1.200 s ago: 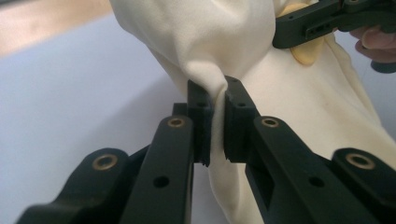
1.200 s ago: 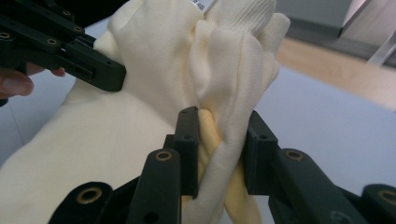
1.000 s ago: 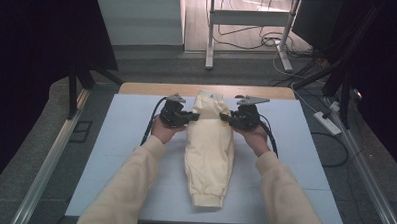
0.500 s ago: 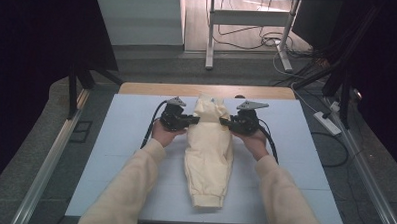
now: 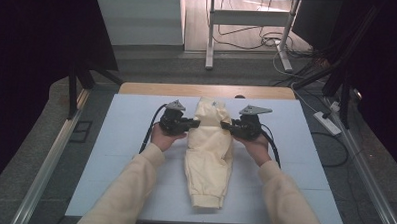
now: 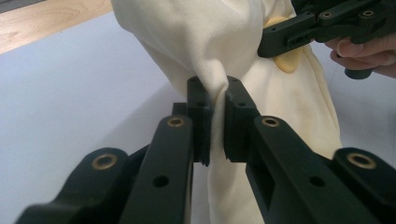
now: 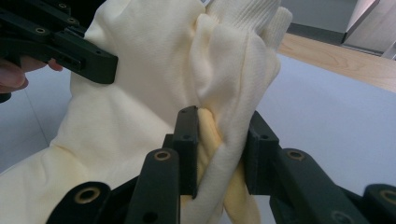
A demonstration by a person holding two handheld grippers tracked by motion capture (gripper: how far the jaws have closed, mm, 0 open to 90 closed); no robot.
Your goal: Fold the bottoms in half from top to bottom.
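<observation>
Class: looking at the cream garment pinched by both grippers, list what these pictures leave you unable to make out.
- Garment: its type; folds hide its shape, high view.
- Left gripper: cloth edge inside, hidden by pads, left gripper view.
- Right gripper: how many layers are bunched between the pads, right gripper view.
- Yellow patch: partly covered by the other gripper.

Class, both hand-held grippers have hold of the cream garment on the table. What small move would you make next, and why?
Probably lift both together. The left hand-held gripper is shut on a fold at one edge of the cream garment, and the right hand-held gripper clamps a thicker bunch at the opposite edge. The cuffed end lies slack on the pale blue table, so an even lift should let it hang straight.
</observation>
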